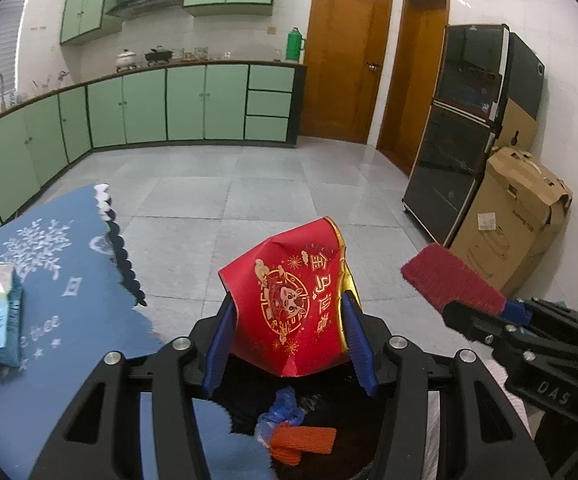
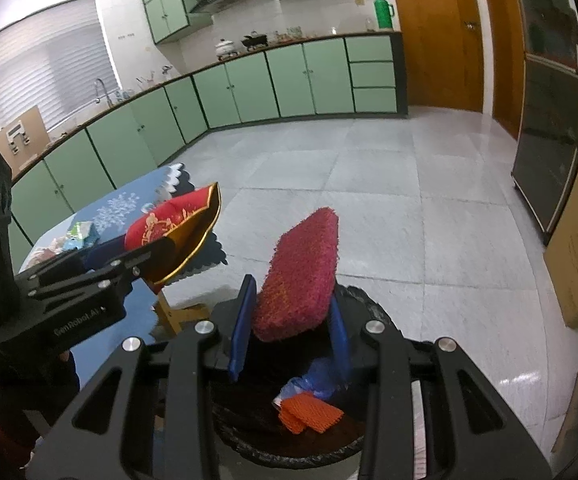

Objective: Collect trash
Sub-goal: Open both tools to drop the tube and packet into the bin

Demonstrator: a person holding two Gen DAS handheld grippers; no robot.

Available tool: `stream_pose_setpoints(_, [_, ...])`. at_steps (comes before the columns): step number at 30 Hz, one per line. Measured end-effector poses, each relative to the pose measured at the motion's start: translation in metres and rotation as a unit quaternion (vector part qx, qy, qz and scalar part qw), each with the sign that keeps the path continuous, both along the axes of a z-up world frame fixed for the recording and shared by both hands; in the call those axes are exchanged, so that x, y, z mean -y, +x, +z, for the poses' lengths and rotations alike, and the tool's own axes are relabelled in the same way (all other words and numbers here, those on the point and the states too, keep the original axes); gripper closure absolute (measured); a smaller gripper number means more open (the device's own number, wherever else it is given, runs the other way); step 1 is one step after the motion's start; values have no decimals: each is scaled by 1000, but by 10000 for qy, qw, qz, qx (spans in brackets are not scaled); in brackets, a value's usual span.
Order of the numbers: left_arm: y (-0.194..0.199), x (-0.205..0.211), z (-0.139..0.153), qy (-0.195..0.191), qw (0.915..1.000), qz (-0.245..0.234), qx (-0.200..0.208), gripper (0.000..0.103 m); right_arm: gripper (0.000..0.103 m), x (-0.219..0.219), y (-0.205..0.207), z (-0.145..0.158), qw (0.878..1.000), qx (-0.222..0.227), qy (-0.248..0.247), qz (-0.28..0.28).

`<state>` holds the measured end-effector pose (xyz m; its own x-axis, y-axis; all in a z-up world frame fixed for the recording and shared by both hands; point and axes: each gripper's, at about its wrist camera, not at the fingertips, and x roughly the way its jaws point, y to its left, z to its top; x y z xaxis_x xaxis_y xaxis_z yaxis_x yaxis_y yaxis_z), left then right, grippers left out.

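Both grippers hung over the bin (image 2: 289, 446), evidently positioned so their loads would drop inside. The left gripper (image 1: 289, 344) stood about half open, pads pressed on a creased, glossy red packet (image 1: 289, 296) with gold print. The right gripper (image 2: 289, 332), set narrower, clamped a coarse, fuzzy red scrubber (image 2: 301, 276), oblong and stiff. The black-lined bin already held an orange mesh (image 2: 309, 414) and crumpled blue plastic (image 2: 313, 384). More litter, including a carton (image 1: 1, 316), lay on the blue tablecloth (image 1: 73, 300).
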<state>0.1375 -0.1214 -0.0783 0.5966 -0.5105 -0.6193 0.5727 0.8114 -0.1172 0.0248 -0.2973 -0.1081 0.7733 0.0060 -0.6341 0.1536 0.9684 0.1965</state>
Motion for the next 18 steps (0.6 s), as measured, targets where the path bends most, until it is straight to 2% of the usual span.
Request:
stream_pose_setpoints(2, [2,6,-4,22,9999,-85,-71,49,70,5,2,-6,10000,-62,23,-41])
stream_pose_setpoints(5, [5,12,-10,7,9996,-219,-197,35,67,9,5,-15,9997,-178,20,-152])
stream_pose_setpoints(6, [4,14,-11,-13,9994,-258,-229,33,65,12,6,-18,9996,-216,13,-176])
stream_pose_setpoints(9, [5,15,-14,-97,9985,-389,-365,24,54,17,8,-26,9991,-315,-10,-279])
stream_pose_setpoints(12, [6,14,-15,-181,9978,-470,-434,22,47,22,8,-31,9988,-351,-11,-345])
stream_pose_setpoints(18, [8,9,-12,-206,9982,-367,-422,21,43,23,8,-31,9988,-341,17,-344])
